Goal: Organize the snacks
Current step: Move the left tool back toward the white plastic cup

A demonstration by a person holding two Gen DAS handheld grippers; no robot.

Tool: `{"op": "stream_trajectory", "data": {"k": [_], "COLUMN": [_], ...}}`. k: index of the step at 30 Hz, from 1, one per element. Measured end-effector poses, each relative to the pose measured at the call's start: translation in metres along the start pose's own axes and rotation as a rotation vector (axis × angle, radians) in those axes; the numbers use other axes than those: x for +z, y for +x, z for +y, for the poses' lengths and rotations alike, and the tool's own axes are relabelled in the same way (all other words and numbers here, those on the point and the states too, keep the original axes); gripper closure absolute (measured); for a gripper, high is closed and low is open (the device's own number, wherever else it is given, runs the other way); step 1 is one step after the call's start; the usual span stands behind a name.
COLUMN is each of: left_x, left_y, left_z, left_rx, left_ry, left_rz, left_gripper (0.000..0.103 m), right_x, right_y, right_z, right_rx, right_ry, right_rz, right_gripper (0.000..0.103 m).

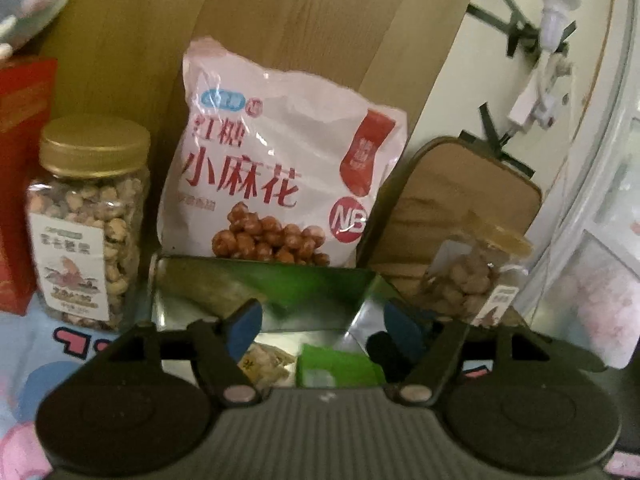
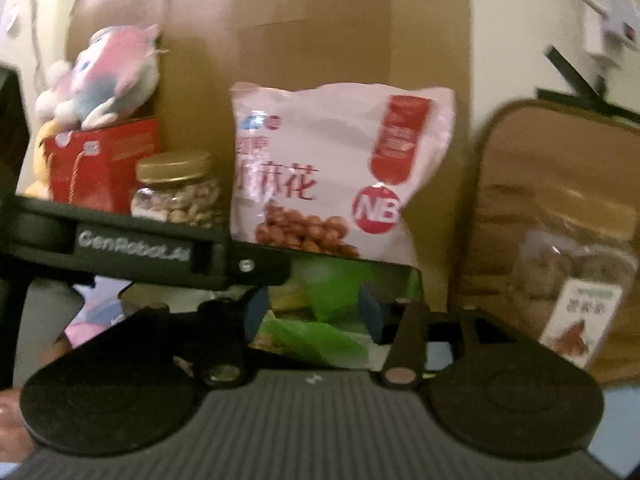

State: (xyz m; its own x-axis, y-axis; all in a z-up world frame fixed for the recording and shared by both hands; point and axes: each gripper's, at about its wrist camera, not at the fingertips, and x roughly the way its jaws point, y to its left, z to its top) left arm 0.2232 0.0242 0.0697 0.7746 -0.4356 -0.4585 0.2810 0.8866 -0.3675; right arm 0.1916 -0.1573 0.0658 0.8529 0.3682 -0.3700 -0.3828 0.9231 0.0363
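A pink snack bag (image 1: 280, 168) with red Chinese lettering stands upright against a cardboard panel; it also shows in the right wrist view (image 2: 332, 172). A green and silver foil snack pack (image 1: 276, 292) lies in front of it. My left gripper (image 1: 322, 320) is open, its blue pads on either side of the foil pack. My right gripper (image 2: 312, 312) is open around the same green pack (image 2: 320, 320). A gold-lidded nut jar (image 1: 88, 224) stands at the left, also in the right wrist view (image 2: 176, 192). A second nut jar (image 1: 468, 276) leans at the right.
A red box (image 1: 20, 184) stands far left, with a plush toy (image 2: 108, 76) on it. A tan padded case (image 1: 460, 204) leans on the wall at the right. The other gripper's black body (image 2: 132, 248) crosses the right wrist view. A patterned cloth (image 1: 40, 352) covers the surface.
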Motion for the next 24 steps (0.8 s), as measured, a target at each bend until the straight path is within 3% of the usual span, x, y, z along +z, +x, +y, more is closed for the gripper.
{"op": "stream_trajectory", "data": {"k": [6, 10, 14, 22, 24], "left_x": [-0.022, -0.057, -0.095, -0.153, -0.159], "left_y": [-0.058, -0.110, -0.151, -0.188, -0.189], "left_z": [-0.014, -0.006, 0.007, 0.032, 0.034], "left_rx": [0.026, 0.013, 0.022, 0.102, 0.103], "left_ry": [0.065, 0.040, 0.029, -0.019, -0.033], "left_rz": [-0.028, -0.064, -0.075, -0.066, -0.059], "left_gripper": [0.034, 0.024, 0.024, 0.024, 0.024], "right_x": [-0.013, -0.031, -0.056, -0.102, -0.109], "right_y": [-0.039, -0.069, -0.098, -0.132, -0.132], "right_z": [0.005, 0.016, 0.030, 0.060, 0.063], "right_rx": [0.061, 0.148, 0.254, 0.374, 0.374], "right_ry": [0.049, 0.070, 0.063, 0.036, 0.043], "right_rz": [-0.017, -0.014, -0.001, 0.046, 0.069], "right_gripper": [0.050, 0.049, 0.049, 0.049, 0.043]}}
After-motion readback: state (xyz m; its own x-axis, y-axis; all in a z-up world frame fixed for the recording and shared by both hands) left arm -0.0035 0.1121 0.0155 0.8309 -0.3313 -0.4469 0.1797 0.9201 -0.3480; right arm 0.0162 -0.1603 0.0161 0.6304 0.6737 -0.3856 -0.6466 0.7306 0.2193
